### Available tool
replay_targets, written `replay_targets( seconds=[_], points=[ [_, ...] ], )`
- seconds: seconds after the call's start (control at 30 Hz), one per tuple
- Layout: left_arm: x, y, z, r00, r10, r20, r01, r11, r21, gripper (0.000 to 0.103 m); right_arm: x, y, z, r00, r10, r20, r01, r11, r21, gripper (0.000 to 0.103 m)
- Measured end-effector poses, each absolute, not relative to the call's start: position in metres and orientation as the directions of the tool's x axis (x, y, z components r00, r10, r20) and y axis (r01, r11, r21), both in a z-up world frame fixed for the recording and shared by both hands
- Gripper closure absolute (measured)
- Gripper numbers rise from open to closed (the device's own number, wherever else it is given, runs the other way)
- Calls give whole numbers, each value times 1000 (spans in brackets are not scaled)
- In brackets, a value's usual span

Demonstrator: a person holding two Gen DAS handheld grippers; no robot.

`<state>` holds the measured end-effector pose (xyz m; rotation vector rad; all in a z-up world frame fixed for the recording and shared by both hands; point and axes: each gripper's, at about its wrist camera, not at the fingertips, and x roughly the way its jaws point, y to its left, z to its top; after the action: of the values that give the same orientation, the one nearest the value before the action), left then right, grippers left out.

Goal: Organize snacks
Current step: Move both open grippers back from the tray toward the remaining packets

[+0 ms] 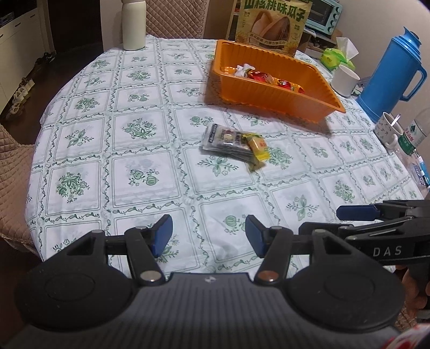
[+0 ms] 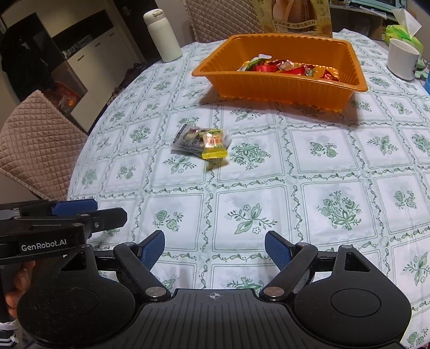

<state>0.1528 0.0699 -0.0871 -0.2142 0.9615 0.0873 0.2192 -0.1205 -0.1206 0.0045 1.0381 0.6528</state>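
Snack packets: a flat grey-and-clear plastic pouch point(image 1: 228, 141) lies on the tablecloth with a small yellow foil-wrapped sweet point(image 1: 257, 147) resting on its right end; both sit just in front of the orange tray, well ahead of both grippers.
Left gripper: the left gripper point(image 1: 209, 236) hangs over the near cloth with its blue pads partly apart and nothing between them.
Handling, pouch: probably light, thin and crinkly, likely slick on the cloth; a pinch across a sealed short edge looks safest, since the flat face offers little to bite.
Handling, sweet: likely very light and loose on top, so it may slide off if the pouch is lifted first; taking it alone by its twisted or crimped end seems wiser.
Orange tray: a ribbed orange plastic tray point(image 1: 271, 100) holds red, yellow and white wrapped sweets at its far side; roomy floor left.
Right gripper: the right gripper point(image 2: 214, 252) stands wide, empty, above the cloth.
Writing, grippers: "GenRobot.AI" on the left gripper's side in the right wrist view; "DAS" on the right one's in the left wrist view.
Writing, bag: the tall tan sunflower-seed bag point(image 1: 274, 24) behind the tray carries large Chinese characters, "山核桃味瓜子".
Writing, packets: print too small to read.
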Motion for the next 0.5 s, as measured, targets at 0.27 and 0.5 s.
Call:
replay_targets(
  seconds=[0.27, 0.5],
  points=[
    [163, 81, -97, 567, -3, -824, -178, 976, -125, 47, 230, -114, -123, 390, 500, -773, -528, 809, 257, 23],
    [178, 95, -102, 578, 17, -816, -183, 977, -110, 47, 248, -106, -126, 417, 529, -739, -541, 798, 265, 41]
  ],
)
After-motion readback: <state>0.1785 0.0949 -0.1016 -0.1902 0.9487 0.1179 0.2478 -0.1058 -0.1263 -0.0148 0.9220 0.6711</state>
